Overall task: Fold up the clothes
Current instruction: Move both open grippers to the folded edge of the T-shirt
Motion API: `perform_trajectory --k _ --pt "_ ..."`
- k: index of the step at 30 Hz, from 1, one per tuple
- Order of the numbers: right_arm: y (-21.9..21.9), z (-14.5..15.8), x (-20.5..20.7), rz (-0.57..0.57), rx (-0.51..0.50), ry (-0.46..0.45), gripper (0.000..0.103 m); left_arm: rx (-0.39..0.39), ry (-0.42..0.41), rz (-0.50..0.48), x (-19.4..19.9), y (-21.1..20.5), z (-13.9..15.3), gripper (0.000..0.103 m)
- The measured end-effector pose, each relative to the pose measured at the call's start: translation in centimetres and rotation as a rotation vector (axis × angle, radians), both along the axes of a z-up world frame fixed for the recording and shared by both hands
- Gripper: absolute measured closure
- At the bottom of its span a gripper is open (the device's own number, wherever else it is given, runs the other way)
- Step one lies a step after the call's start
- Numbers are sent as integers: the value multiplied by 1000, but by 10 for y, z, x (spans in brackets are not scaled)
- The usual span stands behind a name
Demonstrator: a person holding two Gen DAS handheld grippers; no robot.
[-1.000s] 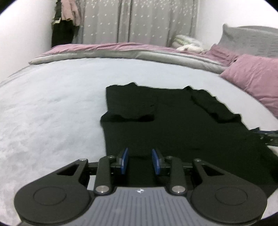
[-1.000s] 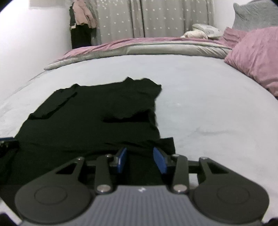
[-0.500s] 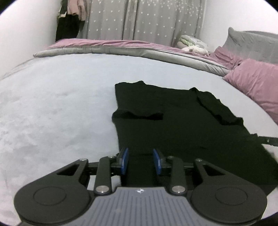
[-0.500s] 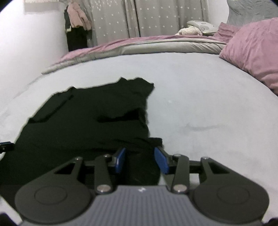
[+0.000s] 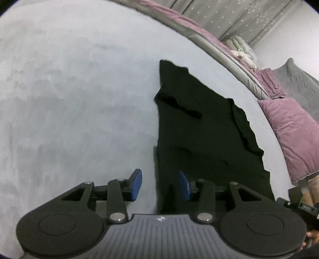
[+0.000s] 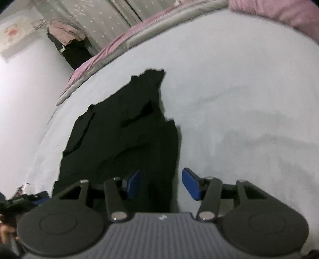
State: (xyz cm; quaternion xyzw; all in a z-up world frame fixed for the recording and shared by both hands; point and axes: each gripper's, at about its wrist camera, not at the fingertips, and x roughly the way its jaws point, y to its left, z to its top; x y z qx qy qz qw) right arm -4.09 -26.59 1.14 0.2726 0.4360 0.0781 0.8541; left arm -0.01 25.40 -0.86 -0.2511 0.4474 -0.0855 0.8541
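A black T-shirt [image 5: 199,127] lies flat on the grey bedspread [image 5: 69,99], both sleeves folded inward. My left gripper [image 5: 160,186] hovers at the shirt's near left edge. Its jaws are opening, and the blue pads [image 5: 136,185] stand clear of the fabric edge that runs between them. My right gripper [image 6: 162,186] is at the shirt's [image 6: 123,135] near right edge, jaws also opening. That edge lies between its pads [image 6: 191,186] without being pinched. Each view shows the other gripper at its lower corner [image 5: 299,203] [image 6: 24,199].
Pink pillows [image 5: 295,135] and a grey pillow [image 5: 299,79] lie to the right of the shirt. A rolled pink and grey duvet [image 5: 199,33] lines the far edge of the bed, before dotted curtains [image 5: 229,18]. Clothes [image 6: 65,33] hang by the white wall.
Both grippers have slid sideways to the shirt's outer edges and rolled, so both views now tilt. Both pairs of jaws stand wider apart than before.
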Motion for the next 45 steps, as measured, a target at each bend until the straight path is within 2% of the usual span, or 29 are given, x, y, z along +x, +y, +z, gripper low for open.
perform_trajectory --k 4,13,20,28,32,38,45 --pt "-5 -5 -9 9 71 48 52 -23 38 -6 -4 2 0 62" --pt "-8 -8 -25 17 125 109 52 -109 141 -34 -21 9 -5 62" --pt "-7 -16 -36 22 193 143 52 -211 206 -41 -29 13 -14 62" --pt "-3 -28 -35 26 253 157 52 -206 218 -44 -28 9 -23 61" --pt "-3 -33 -34 21 282 151 52 -215 205 -58 -27 6 -24 48" --pt "-1 -36 -33 21 295 140 52 -193 192 -80 -26 -1 -22 45" --pt "1 -37 -32 20 302 132 52 -300 254 -65 -28 7 -28 45"
